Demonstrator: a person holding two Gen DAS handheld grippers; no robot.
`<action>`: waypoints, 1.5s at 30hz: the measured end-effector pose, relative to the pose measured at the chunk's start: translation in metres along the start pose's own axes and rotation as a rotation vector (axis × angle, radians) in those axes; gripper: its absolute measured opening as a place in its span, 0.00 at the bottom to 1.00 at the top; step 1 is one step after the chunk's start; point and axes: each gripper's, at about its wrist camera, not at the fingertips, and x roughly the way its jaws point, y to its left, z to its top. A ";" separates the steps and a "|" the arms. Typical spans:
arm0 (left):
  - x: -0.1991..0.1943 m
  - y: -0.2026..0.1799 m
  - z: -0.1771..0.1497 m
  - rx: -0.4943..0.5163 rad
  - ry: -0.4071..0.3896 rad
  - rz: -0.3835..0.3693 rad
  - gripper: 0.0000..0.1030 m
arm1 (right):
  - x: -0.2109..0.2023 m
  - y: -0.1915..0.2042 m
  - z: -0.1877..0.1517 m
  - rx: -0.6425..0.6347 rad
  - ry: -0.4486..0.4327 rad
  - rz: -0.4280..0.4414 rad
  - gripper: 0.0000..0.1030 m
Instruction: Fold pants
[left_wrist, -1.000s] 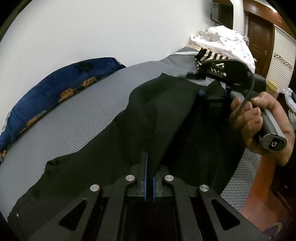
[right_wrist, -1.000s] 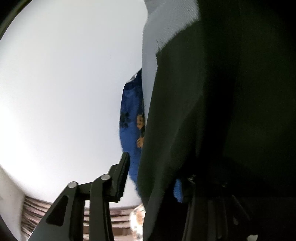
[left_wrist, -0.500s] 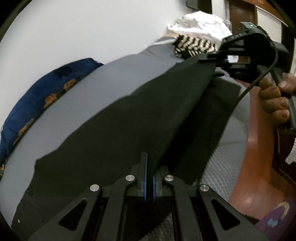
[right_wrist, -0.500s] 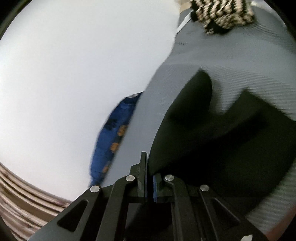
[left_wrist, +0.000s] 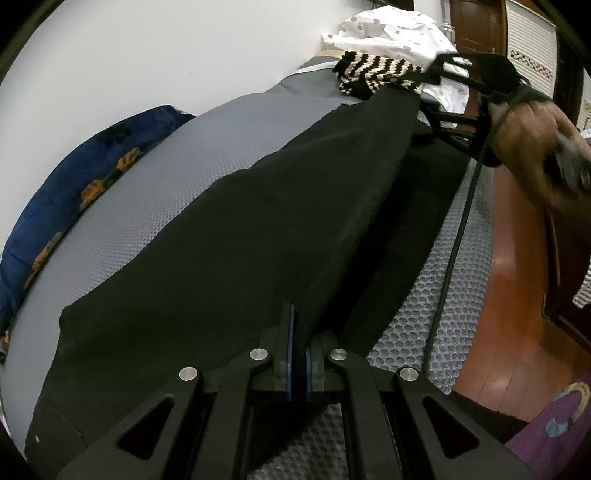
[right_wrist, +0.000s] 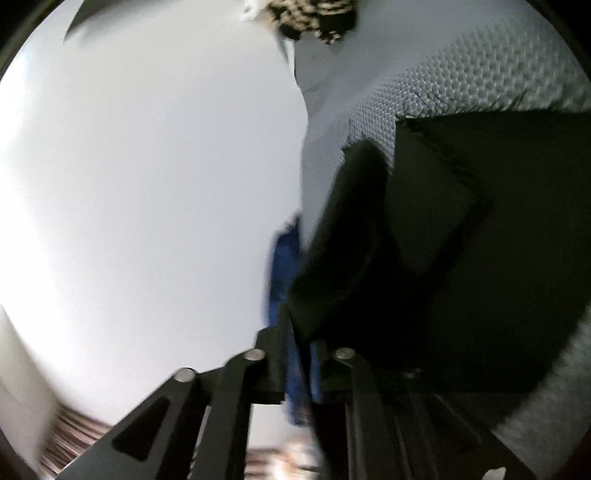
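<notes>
Gripping a fold of the black pants (left_wrist: 258, 236), the left gripper (left_wrist: 298, 354) shows at lower centre of its view with jaws closed tight on the cloth. The pants stretch from there toward the upper right, across a grey mattress (left_wrist: 192, 162) of a bed. At upper right the right gripper (left_wrist: 424, 99), borne by a person's hand (left_wrist: 532, 147), meets the far end of the pants. In the right wrist view the right gripper (right_wrist: 301, 362) sits at lower centre, its jaws having just been opening to a narrow gap, with a dark edge of the pants (right_wrist: 461, 258) between them; whether the pads press on it cannot be told through the blur. Around the pants: a blue patterned pillow (left_wrist: 74, 192) along the left edge against the white wall (left_wrist: 166, 55), a black-and-cream striped knit (left_wrist: 373, 74) and a white dotted cloth (left_wrist: 395, 29) at the top, and reddish wooden floor (left_wrist: 517, 314) at right.
</notes>
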 end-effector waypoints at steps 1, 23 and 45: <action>0.000 0.000 0.000 0.000 -0.001 0.002 0.05 | 0.002 0.000 0.002 0.019 -0.004 0.025 0.20; 0.002 -0.014 -0.010 0.099 0.033 0.022 0.06 | -0.078 0.008 -0.022 -0.260 -0.147 -0.363 0.06; -0.001 -0.016 -0.016 0.114 0.033 0.029 0.06 | -0.114 -0.019 0.002 -0.082 -0.222 -0.281 0.32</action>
